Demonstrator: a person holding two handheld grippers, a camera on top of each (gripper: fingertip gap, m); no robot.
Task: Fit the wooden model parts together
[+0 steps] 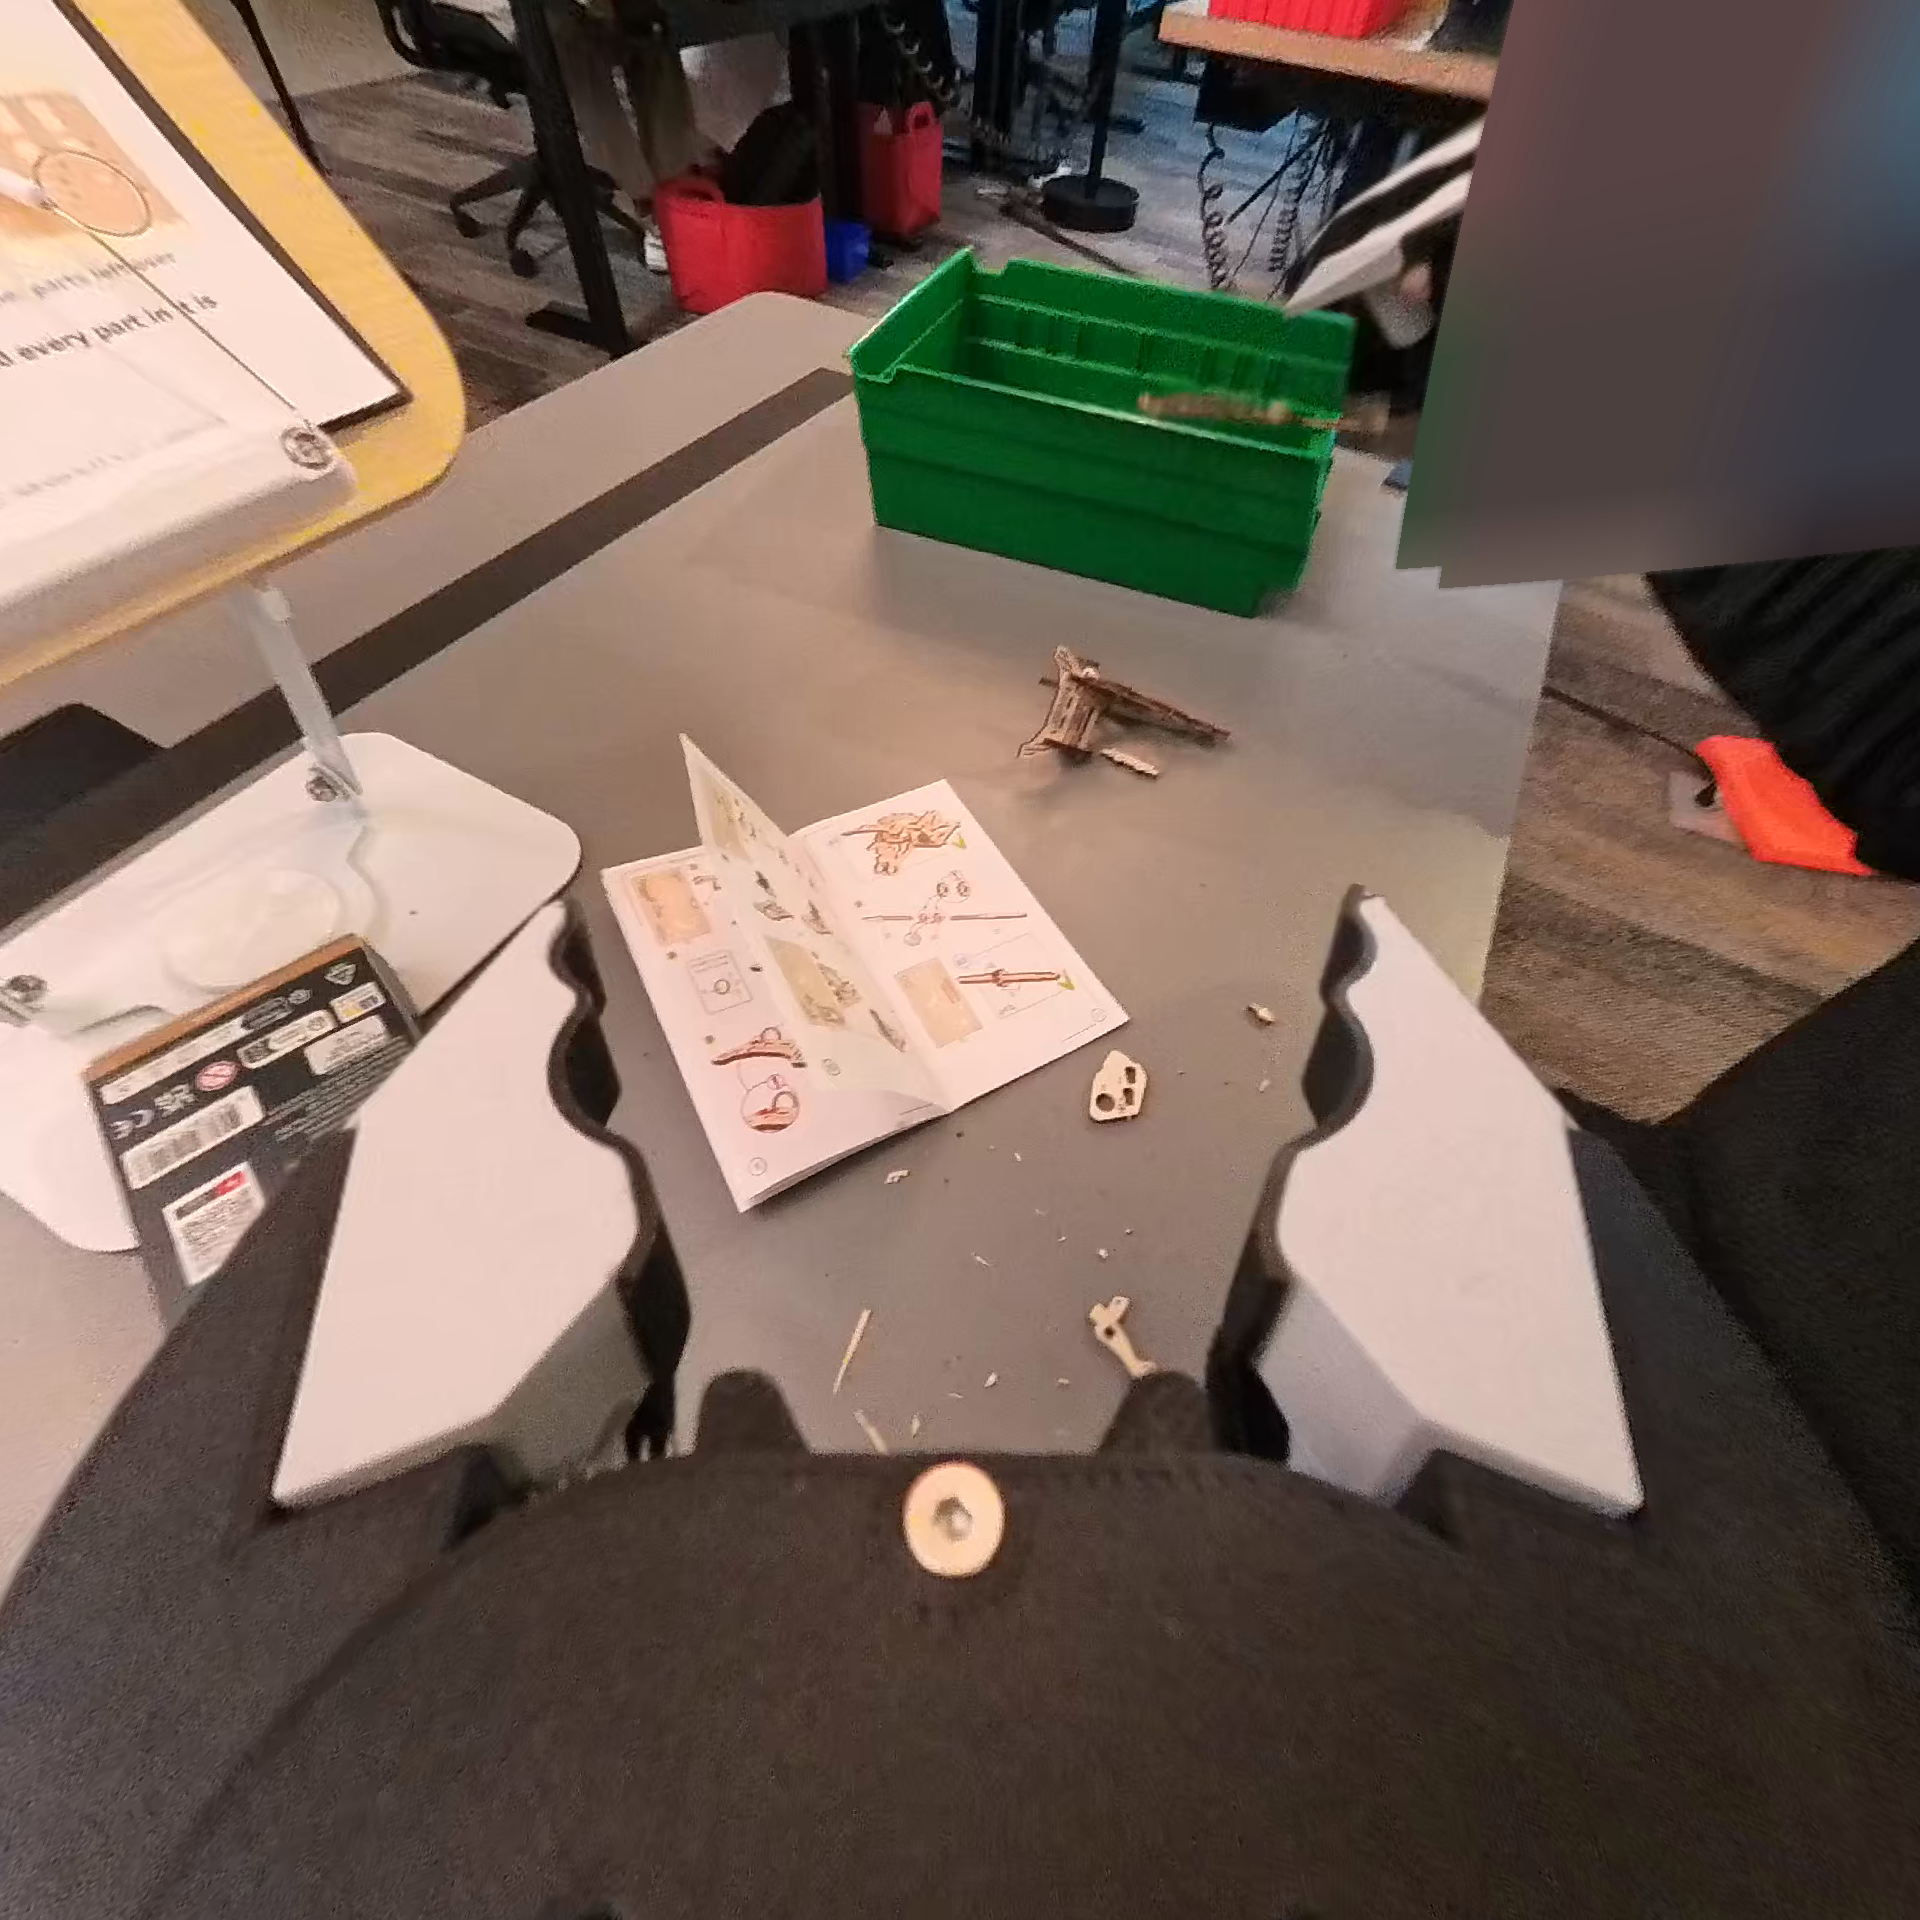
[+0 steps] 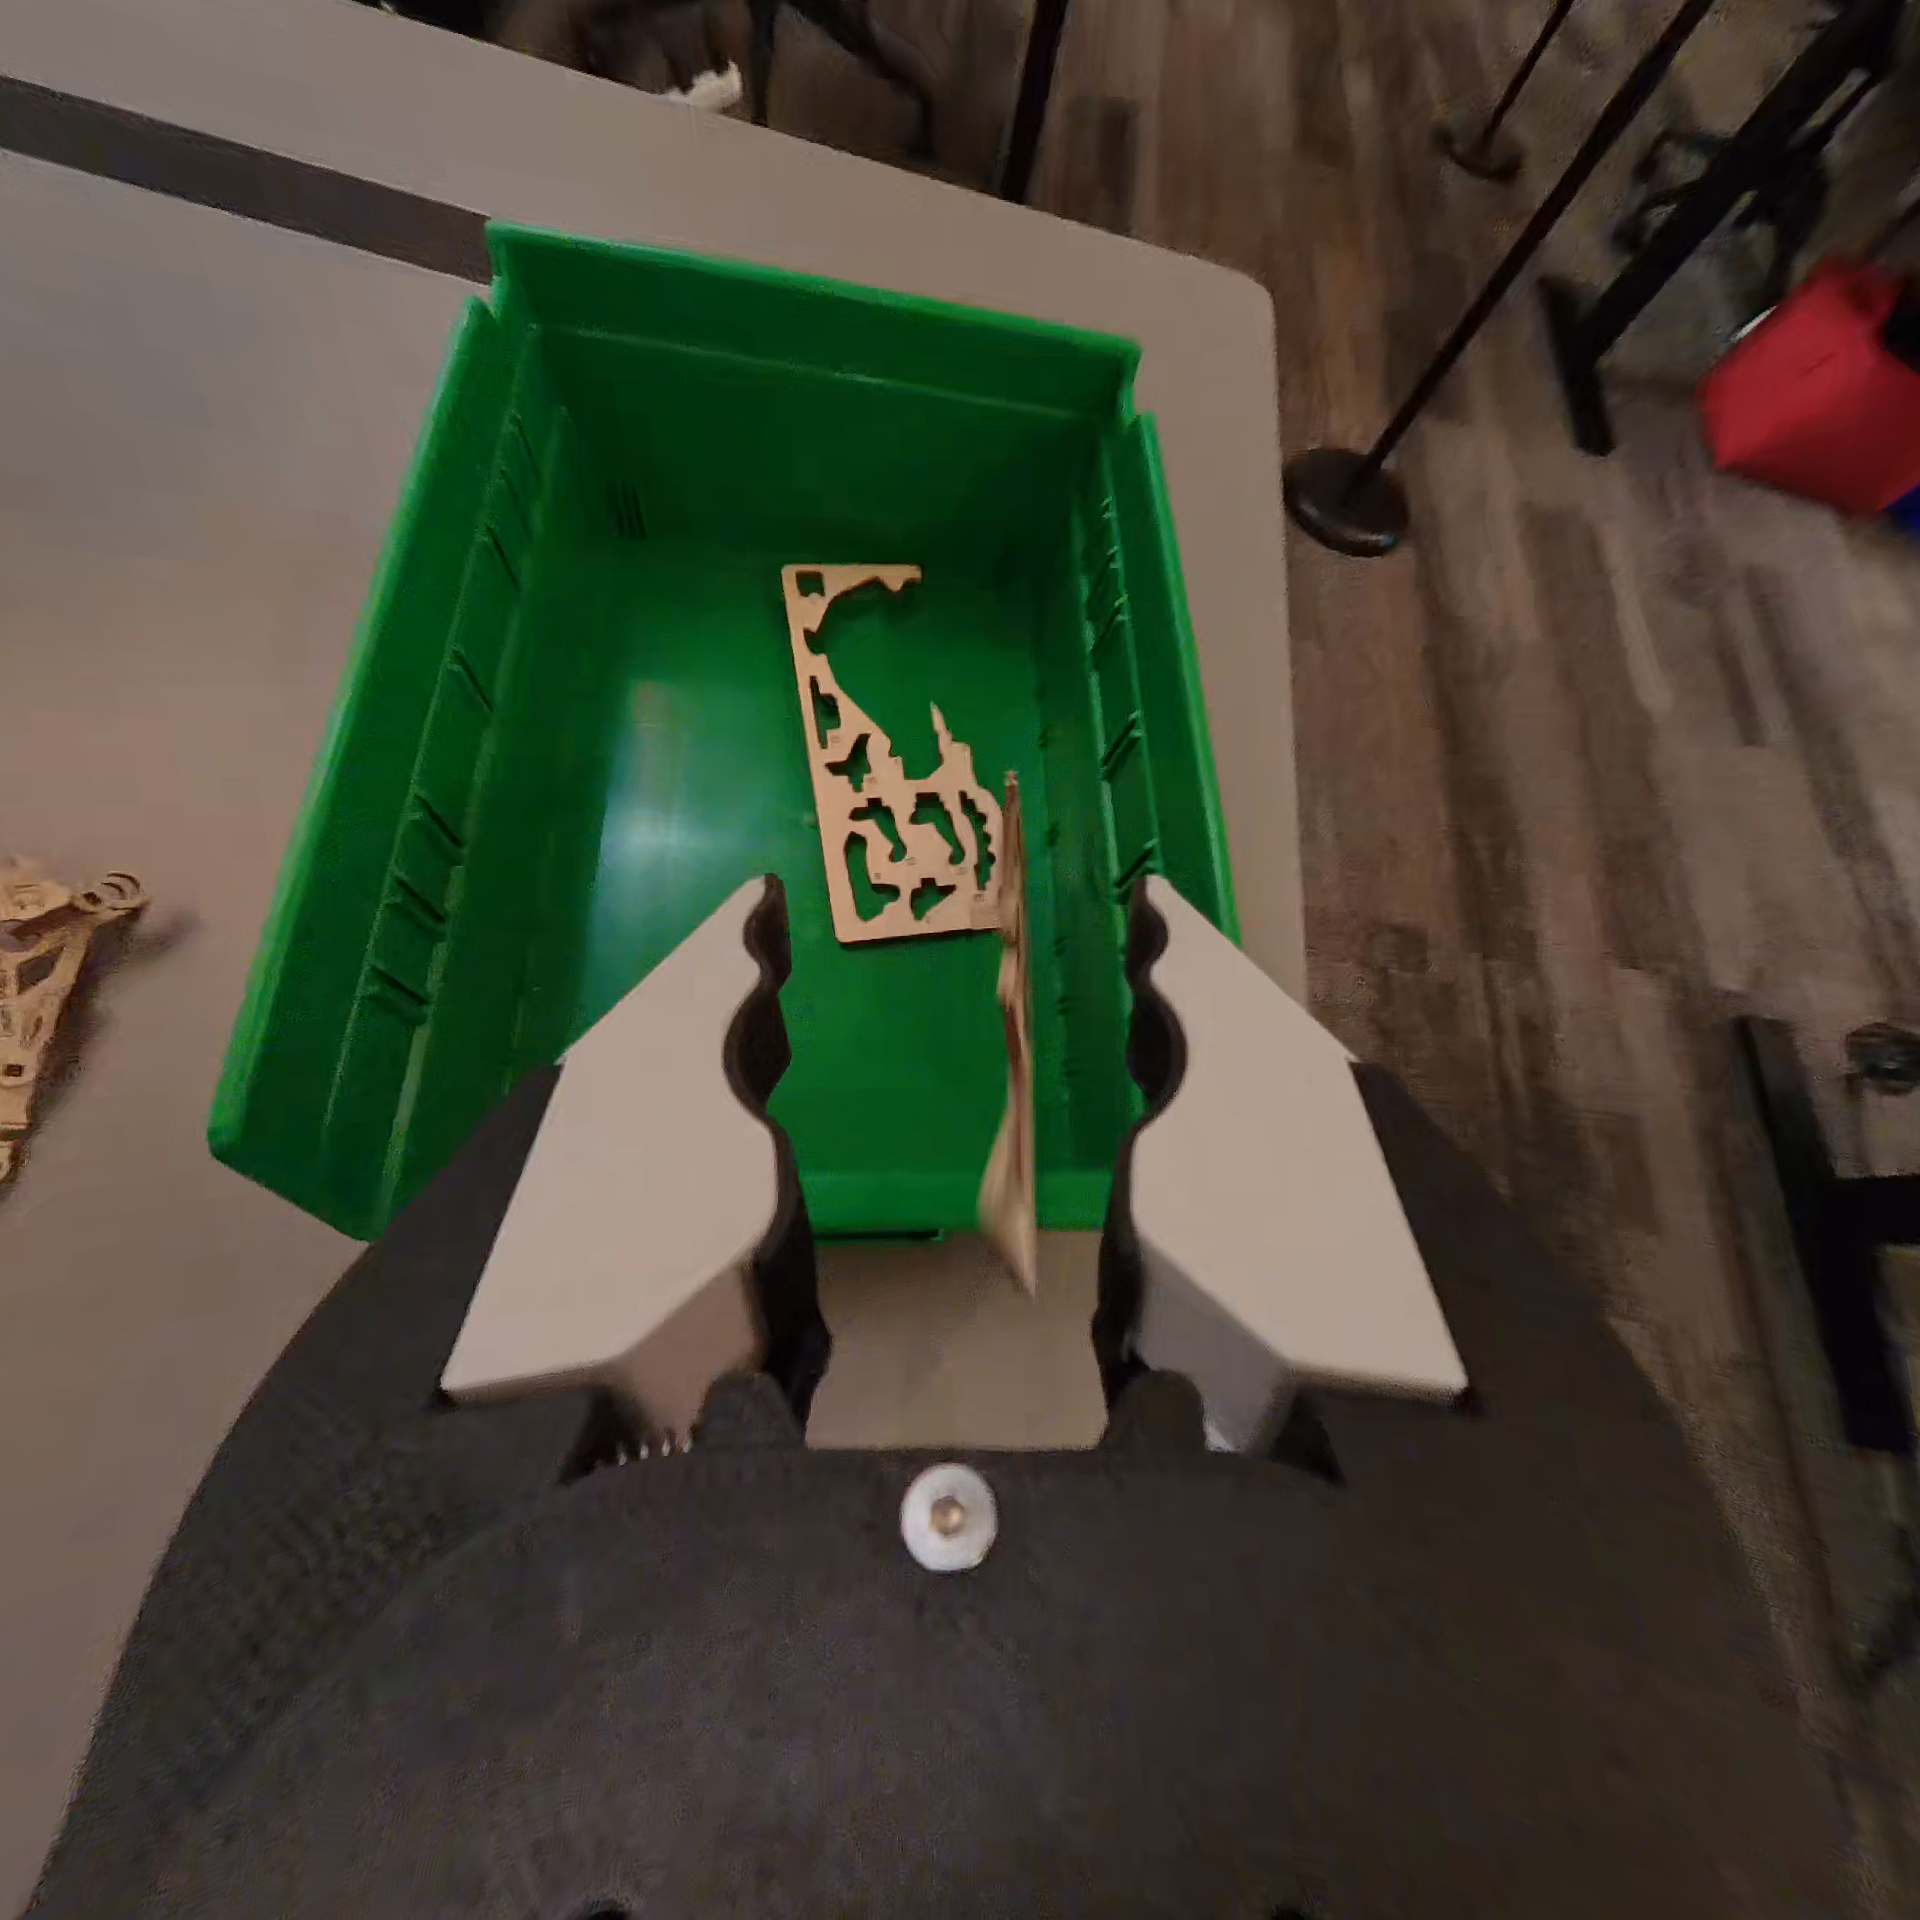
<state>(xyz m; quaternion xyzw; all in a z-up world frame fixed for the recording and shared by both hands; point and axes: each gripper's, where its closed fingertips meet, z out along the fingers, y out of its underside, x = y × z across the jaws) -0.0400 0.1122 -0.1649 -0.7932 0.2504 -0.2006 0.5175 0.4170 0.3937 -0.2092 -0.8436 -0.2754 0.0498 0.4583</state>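
Observation:
My left gripper (image 1: 961, 914) is open and empty above the grey table (image 1: 727, 644). Under it lie a small wooden part with holes (image 1: 1120, 1086) and a thin wooden part (image 1: 1120, 1335). The partly built wooden model (image 1: 1101, 712) stands farther off; it also shows in the right wrist view (image 2: 42, 966). My right gripper (image 2: 953, 894) is open over the green bin (image 2: 343, 831). A wooden sheet (image 2: 1013, 1039), edge-on and blurred, hangs between its fingers, touching neither. A punched-out wooden sheet (image 2: 883, 779) lies flat in the bin.
An open instruction booklet (image 1: 862, 987) lies mid-table. A document stand with a white base (image 1: 447, 821) and a black box (image 1: 239, 1081) are at the left. Wood splinters (image 1: 852, 1345) litter the near table. The green bin (image 1: 1081, 488) stands by the table's far right corner. The left gripper's tips are roughly 55 centimetres from the right gripper's.

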